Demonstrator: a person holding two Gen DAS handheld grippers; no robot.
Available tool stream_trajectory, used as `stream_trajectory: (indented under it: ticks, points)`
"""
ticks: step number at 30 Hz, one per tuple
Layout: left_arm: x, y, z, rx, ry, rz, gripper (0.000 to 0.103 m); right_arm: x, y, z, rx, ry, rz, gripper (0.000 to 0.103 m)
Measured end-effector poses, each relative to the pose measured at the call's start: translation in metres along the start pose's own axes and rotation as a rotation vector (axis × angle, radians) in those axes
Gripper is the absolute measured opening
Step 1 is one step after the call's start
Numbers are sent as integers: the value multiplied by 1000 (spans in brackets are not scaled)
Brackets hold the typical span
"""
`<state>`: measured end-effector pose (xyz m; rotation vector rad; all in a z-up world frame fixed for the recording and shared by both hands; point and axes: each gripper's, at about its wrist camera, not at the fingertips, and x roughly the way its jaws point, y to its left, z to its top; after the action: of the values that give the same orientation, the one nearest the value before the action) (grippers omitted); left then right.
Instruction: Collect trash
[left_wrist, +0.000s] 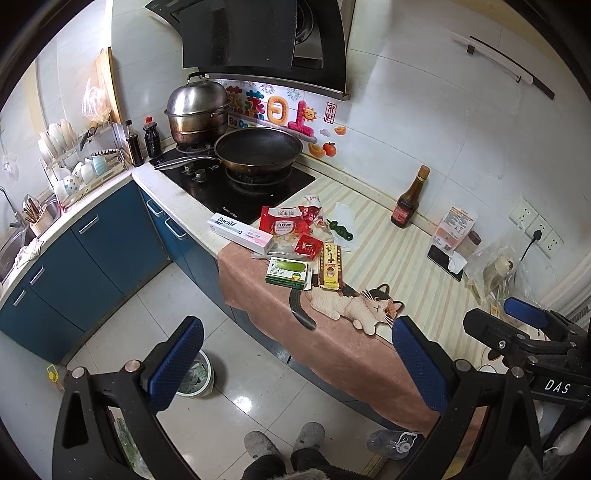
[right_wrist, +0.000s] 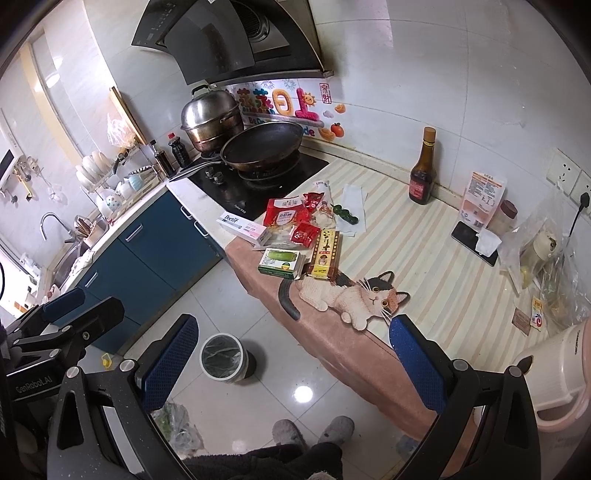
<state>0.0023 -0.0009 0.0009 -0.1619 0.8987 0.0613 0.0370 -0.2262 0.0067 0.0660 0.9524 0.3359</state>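
**Trash waits on the counter, both grippers held back**

The trash sits in a little pile on the counter, right next to the stove (left_wrist: 236, 192). There is a long white box (left_wrist: 240, 229) at the counter's front edge. Behind it lies a red and white bag (left_wrist: 279, 225), with a small red packet (left_wrist: 309, 246) just beside it. A green and white box (left_wrist: 288, 274) lies in front, on the pink cloth (left_wrist: 332, 343). A tall yellow box (left_wrist: 330, 266) lies next to the green one, touching the cat picture (left_wrist: 354, 303) on the mat. A white paper (left_wrist: 345, 218) with something small and green (left_wrist: 340, 229) on it sits at the back of the pile.

Down on the floor stands a round bin (right_wrist: 223, 356) with a clear bag in it. It is well apart from the pile, below the counter.

The left gripper (left_wrist: 295, 369) hangs in the air in front of the counter. Its blue fingers (left_wrist: 177, 363) are spread wide and hold nothing. The right gripper (right_wrist: 291, 363) is beside it, also in the air. Its fingers (right_wrist: 415, 363) are spread wide and hold nothing too.

Farther off, a big pan (left_wrist: 258, 149) and a shiny pot (left_wrist: 197, 110) sit on the stove. A brown bottle (left_wrist: 410, 201) stands by the wall. A black phone (right_wrist: 474, 238) lies near a plastic bag (right_wrist: 535, 247). A pale jug (right_wrist: 557, 376) stands at the right end of the counter.
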Motion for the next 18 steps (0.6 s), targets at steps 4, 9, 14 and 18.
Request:
stream_trajectory:
  ticks: [4,9,14,18]
  points:
    - [0,0,0,-1,-1,-1,103,0,0,0,0,0,0,103]
    - [0,1,-1,-3,1,-2,103,1,3,-1,-2,1,0,103]
    - [0,0,-1,-3,2,-2,103,2,2,-1,-1,2,-1,103]
    - [1,0,-1,-2,1,-2,103,1,1,0,0,-1,-1,103]
